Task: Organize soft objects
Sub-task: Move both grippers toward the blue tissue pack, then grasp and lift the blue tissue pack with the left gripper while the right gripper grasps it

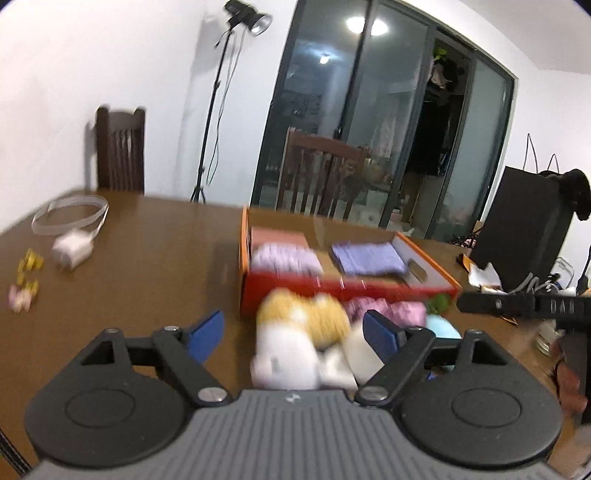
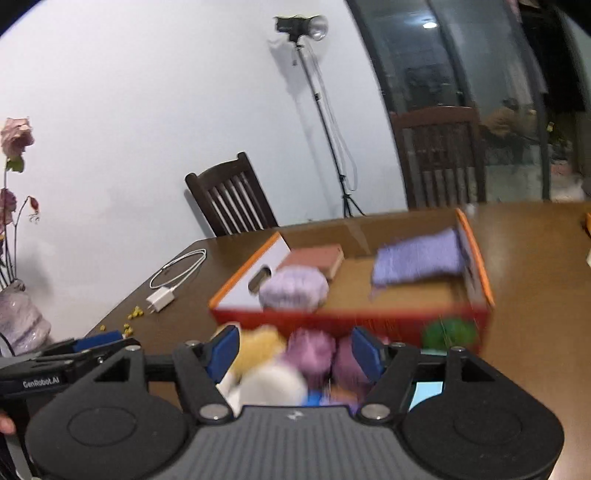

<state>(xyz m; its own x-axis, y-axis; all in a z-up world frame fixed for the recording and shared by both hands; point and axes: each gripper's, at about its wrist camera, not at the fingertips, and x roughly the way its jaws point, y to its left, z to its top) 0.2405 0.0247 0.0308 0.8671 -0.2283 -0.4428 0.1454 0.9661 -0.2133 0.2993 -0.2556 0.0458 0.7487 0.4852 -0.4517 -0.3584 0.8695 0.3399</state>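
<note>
A white wall (image 1: 74, 74) stands behind the brown table (image 1: 147, 258). Two dark wooden chairs (image 1: 120, 147) sit behind the table. Between them stands a studio lamp (image 1: 251, 20), with glass sliding doors (image 1: 369, 110) to its right.

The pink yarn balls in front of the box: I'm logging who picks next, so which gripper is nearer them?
Right. The right gripper brackets the pink yarn balls; the left gripper sits left of them, around the yellow-and-white plush.
</note>
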